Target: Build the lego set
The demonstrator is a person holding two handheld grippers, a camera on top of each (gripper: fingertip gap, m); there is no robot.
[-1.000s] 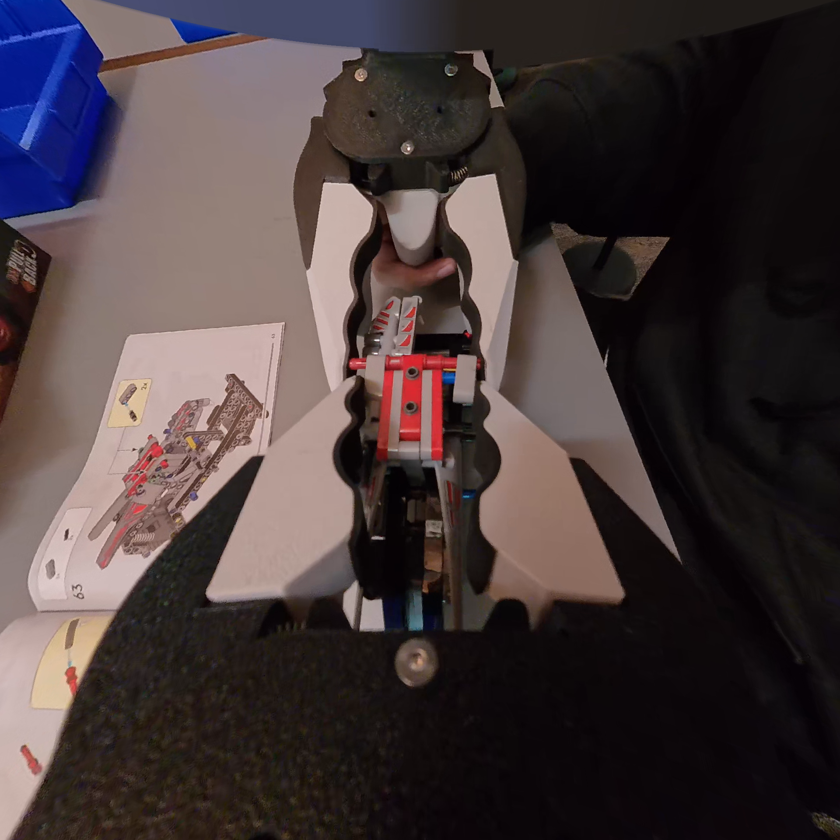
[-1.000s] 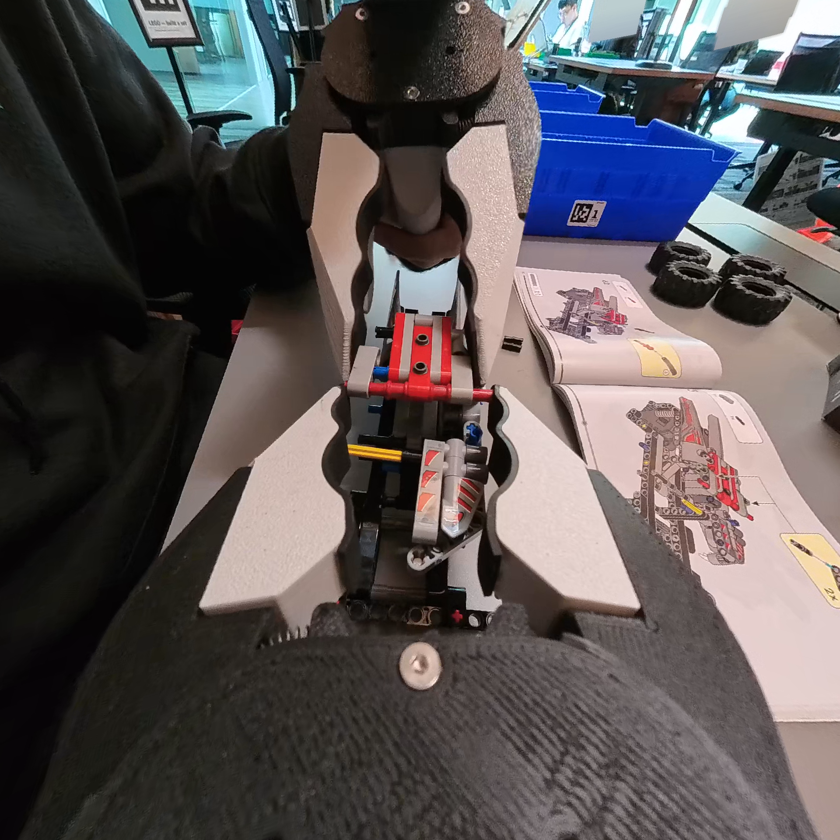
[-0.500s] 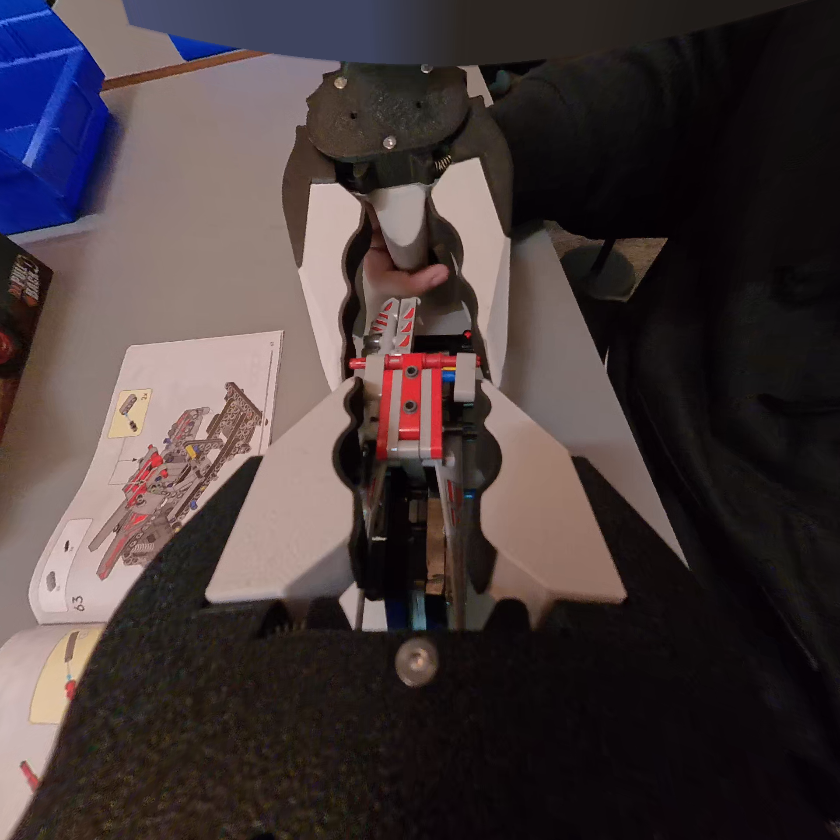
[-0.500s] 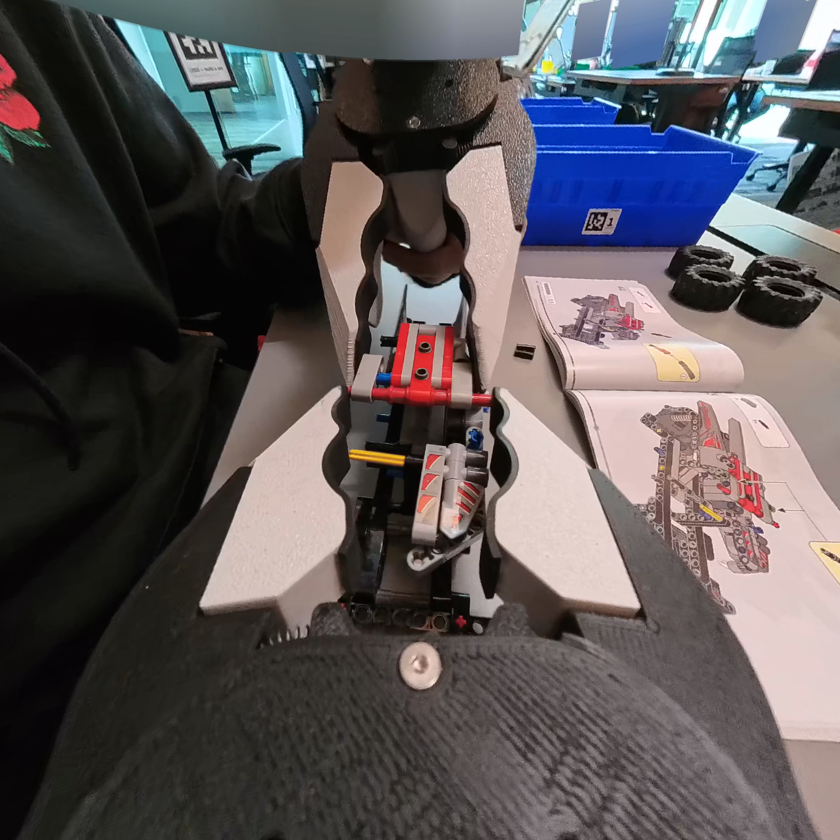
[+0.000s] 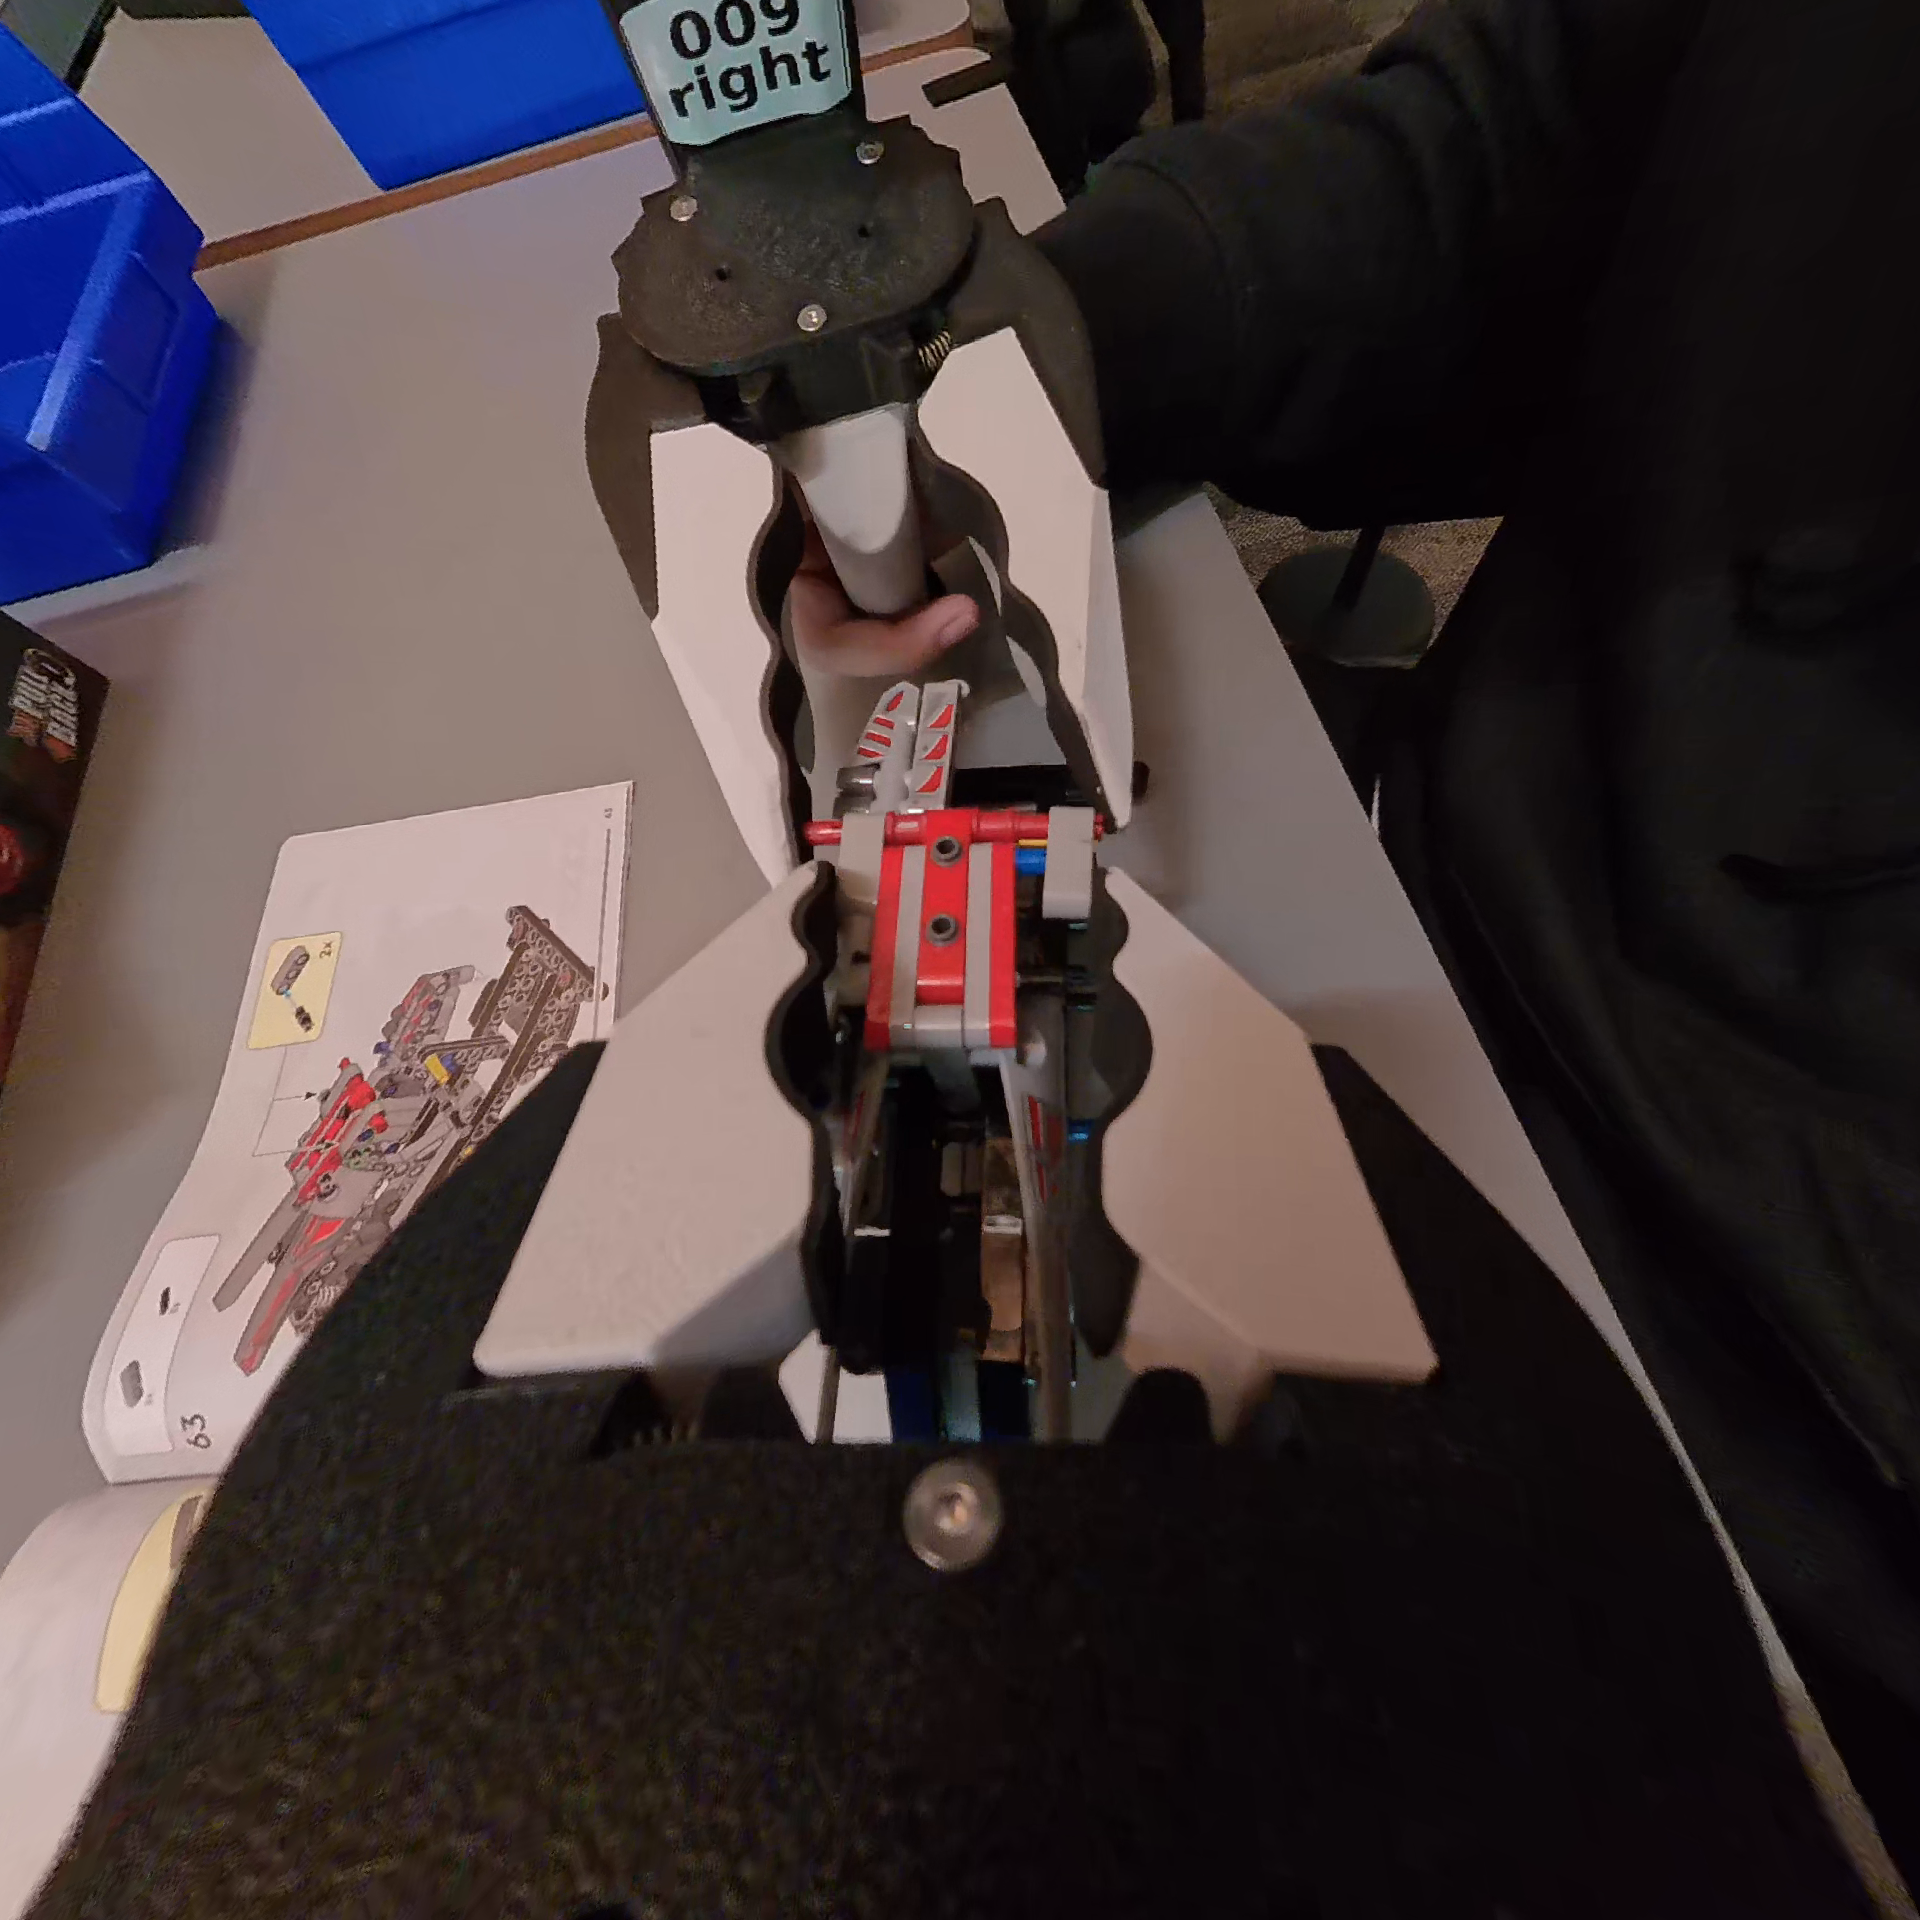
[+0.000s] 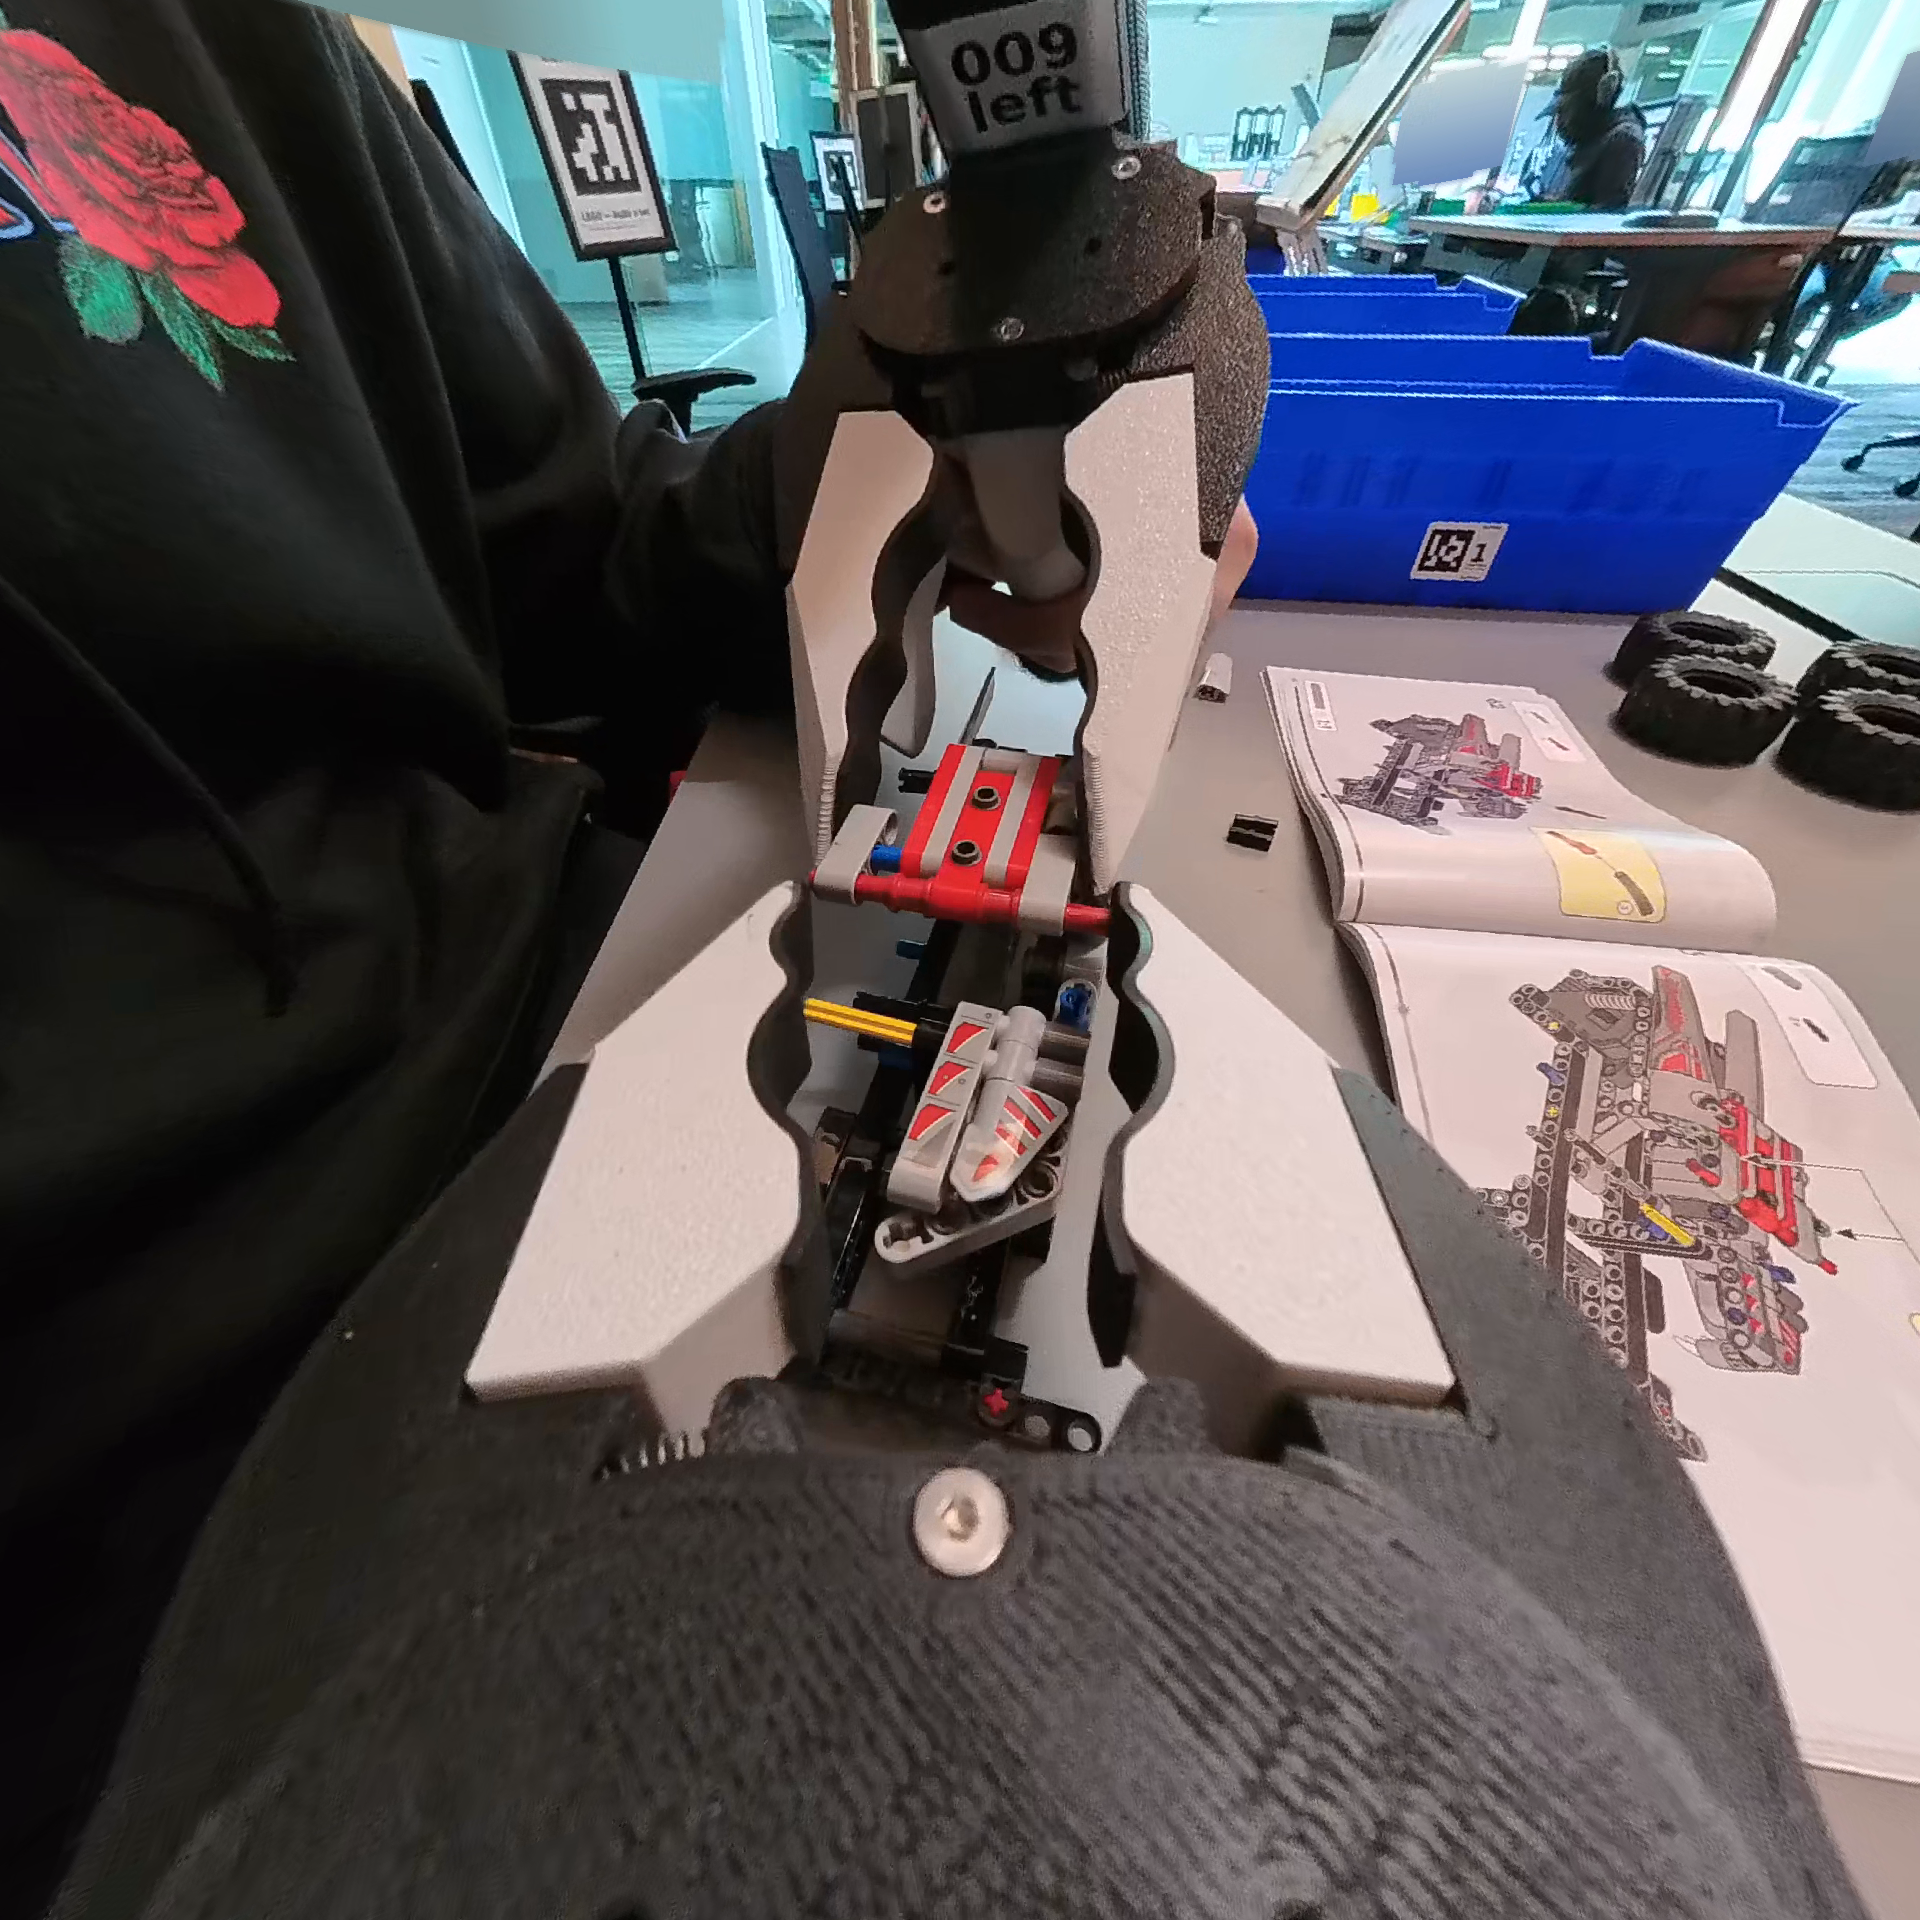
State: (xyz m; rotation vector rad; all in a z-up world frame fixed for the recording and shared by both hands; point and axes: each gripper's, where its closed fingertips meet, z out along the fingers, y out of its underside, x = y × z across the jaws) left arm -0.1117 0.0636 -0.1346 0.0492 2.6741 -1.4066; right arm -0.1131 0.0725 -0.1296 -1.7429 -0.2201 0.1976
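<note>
Since 1 s ago both grippers tipped back a bit; the labelled handle of the opposite one now shows at 12 o'clock in each view. Red, grey & black lego model (image 5: 951,935) is held mid-air above the grey table (image 5: 416,582), betw. the two. Left gripper (image 5: 956,883) clenched on one end, right gripper (image 6: 961,904) clenched on the other, tips nearly meeting. Open instruction booklet (image 6: 1621,1091) at 3 o'clock in right view, black rubber tyres (image 6: 1704,707) at 2.

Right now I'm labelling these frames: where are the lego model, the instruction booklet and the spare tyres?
lego model (image 6: 982,831), right wrist view, red top panel.
instruction booklet (image 6: 1475,1039), right wrist view, bare margin of near page.
spare tyres (image 6: 1704,712), right wrist view, tread of nearest tyre.
</note>
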